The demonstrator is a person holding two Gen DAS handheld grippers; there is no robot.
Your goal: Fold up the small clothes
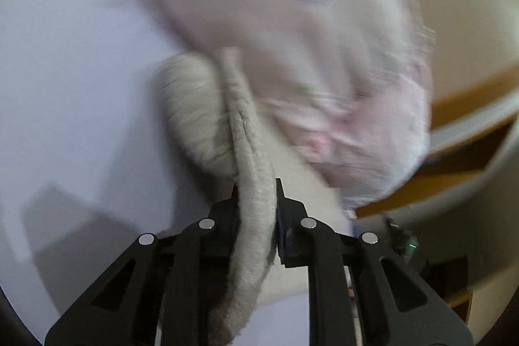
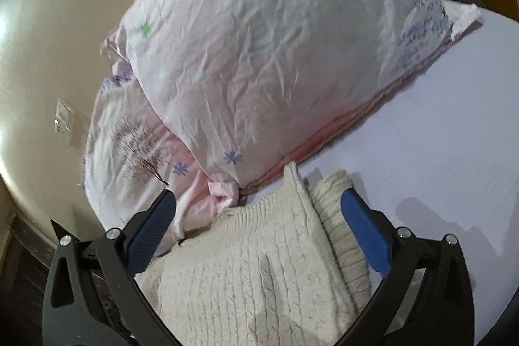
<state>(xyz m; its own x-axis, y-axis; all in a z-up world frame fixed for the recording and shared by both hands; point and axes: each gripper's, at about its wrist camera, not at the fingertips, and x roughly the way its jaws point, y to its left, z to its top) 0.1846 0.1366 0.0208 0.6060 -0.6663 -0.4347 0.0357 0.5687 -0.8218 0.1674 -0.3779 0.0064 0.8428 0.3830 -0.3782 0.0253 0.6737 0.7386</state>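
A cream knitted sweater point(image 2: 259, 255) lies on a pale lilac bed sheet point(image 2: 438, 151), right below a pink flowered pillow point(image 2: 259, 47). My left gripper point(image 1: 256, 193) is shut on a thick folded edge of the sweater point(image 1: 253, 216), with its ribbed cuff point(image 1: 194, 112) bulging to the left of the fingers. The left wrist view is motion-blurred. My right gripper point(image 2: 259, 200) is open, its blue-padded fingers point(image 2: 363, 229) spread on either side of the sweater, just above it and holding nothing.
The pillow point(image 1: 292, 21) lies over a second pink pillow point(image 2: 129, 151) at the head of the bed. A beige wall with a switch plate point(image 2: 63, 119) is on the left. A wooden bed frame point(image 1: 470, 99) runs on the right.
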